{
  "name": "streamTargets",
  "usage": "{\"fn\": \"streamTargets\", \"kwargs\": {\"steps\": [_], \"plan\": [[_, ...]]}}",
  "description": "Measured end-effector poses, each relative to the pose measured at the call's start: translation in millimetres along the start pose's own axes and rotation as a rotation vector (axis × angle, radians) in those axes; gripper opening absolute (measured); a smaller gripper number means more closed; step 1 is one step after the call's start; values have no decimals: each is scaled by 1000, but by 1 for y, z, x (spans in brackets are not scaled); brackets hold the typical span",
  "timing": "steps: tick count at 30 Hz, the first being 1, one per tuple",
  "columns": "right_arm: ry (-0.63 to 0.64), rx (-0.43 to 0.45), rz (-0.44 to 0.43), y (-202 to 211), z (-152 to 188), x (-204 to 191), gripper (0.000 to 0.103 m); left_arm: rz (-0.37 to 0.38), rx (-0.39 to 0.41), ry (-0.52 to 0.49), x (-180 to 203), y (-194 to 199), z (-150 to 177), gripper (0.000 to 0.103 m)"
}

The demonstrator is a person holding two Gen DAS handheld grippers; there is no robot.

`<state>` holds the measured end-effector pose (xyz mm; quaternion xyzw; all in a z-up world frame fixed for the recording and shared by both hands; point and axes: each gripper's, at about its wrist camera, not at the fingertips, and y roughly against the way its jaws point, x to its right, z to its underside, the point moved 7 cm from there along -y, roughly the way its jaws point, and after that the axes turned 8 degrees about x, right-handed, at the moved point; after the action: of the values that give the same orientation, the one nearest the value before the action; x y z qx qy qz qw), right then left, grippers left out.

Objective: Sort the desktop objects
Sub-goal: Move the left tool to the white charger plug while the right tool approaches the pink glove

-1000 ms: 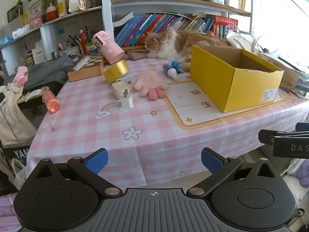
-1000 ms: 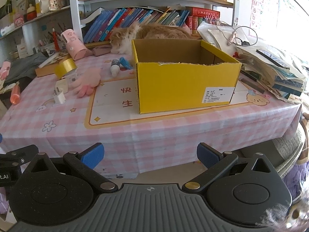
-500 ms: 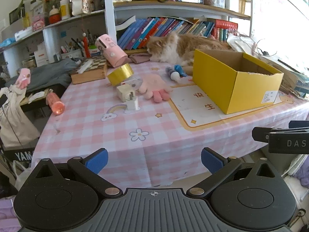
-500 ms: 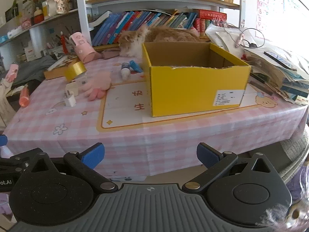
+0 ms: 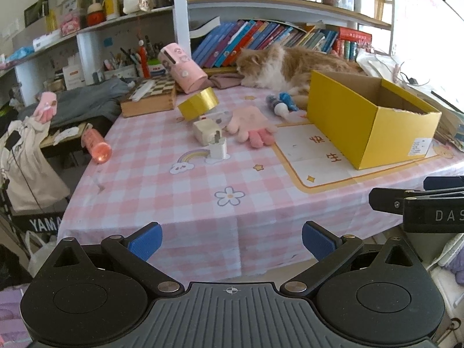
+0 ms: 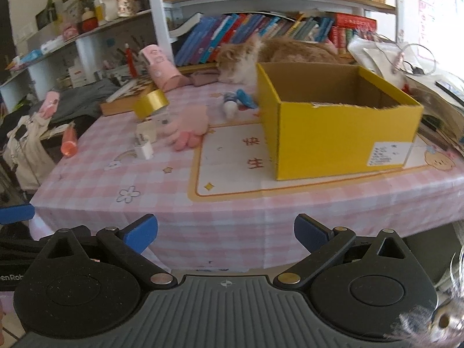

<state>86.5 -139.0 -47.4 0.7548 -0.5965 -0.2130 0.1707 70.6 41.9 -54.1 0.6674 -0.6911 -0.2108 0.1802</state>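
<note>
Left wrist view showed both grippers, left (image 5: 232, 236) and right (image 6: 226, 230), had drawn nearer the table; jaws spread, empty; pink glove (image 5: 250, 126) and charger (image 5: 218, 148) lay unsorted beside the yellow box (image 5: 371, 124)

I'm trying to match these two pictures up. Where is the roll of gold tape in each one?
Left wrist view: gold tape roll sits upper centre, tilted, behind the white charger.
Right wrist view: gold tape roll sits upper left.
Shared landmark: the yellow box, to its right in both.
</note>
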Motion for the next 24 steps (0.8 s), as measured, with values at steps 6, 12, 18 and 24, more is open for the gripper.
{"fn": "streamTargets", "kwargs": {"steps": [6, 12, 18, 24], "plan": [[26, -26, -63, -14, -2, -14, 101, -21, -18, 48, -13, -6, 2, 103], [69, -32, -103, -32, -9, -26, 101, -48, -36, 93, -27, -21, 1, 103], [140, -39, -146, -58, -23, -40, 82, -75, -38, 96, -34, -40, -8, 103], [167, -40, -183, -84, -39, -44, 73, -72, -43, 69, -30, -62, -22, 103]]}}
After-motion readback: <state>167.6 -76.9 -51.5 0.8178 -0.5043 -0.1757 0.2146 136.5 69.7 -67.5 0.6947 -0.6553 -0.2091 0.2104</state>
